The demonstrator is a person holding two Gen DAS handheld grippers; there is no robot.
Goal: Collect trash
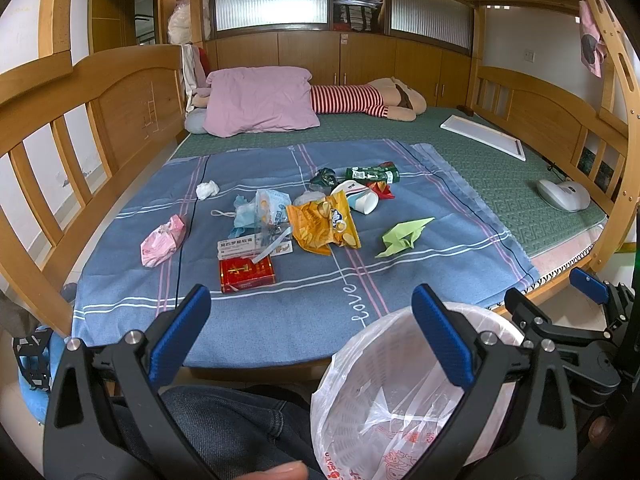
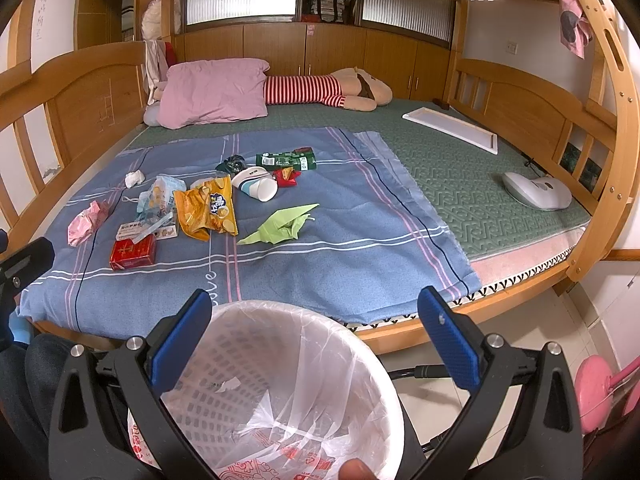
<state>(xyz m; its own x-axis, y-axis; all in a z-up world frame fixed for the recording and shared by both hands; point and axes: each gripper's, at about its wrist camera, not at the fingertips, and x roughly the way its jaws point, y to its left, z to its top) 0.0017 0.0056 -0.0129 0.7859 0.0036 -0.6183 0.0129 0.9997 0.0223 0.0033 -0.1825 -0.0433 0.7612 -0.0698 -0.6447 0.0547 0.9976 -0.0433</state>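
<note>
Trash [image 1: 320,224] is lying mid-bed, both tongs [image 1: 312,316] [image 2: 316,320] are hanging open and empty, so reaching first for the near red box [image 1: 247,274] seems easiest.

You see a blue striped sheet [image 1: 280,312], orange chip bag [image 1: 320,222], red box [image 1: 247,274], green paper [image 1: 402,234], pink wrapper [image 1: 162,240], white basket [image 2: 280,380].

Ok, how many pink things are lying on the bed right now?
2. A crumpled pink wrapper sits on the blue sheet near its left edge, and a pink pillow lies at the far end against the striped plush toy. Others may be hidden in the litter.
</note>
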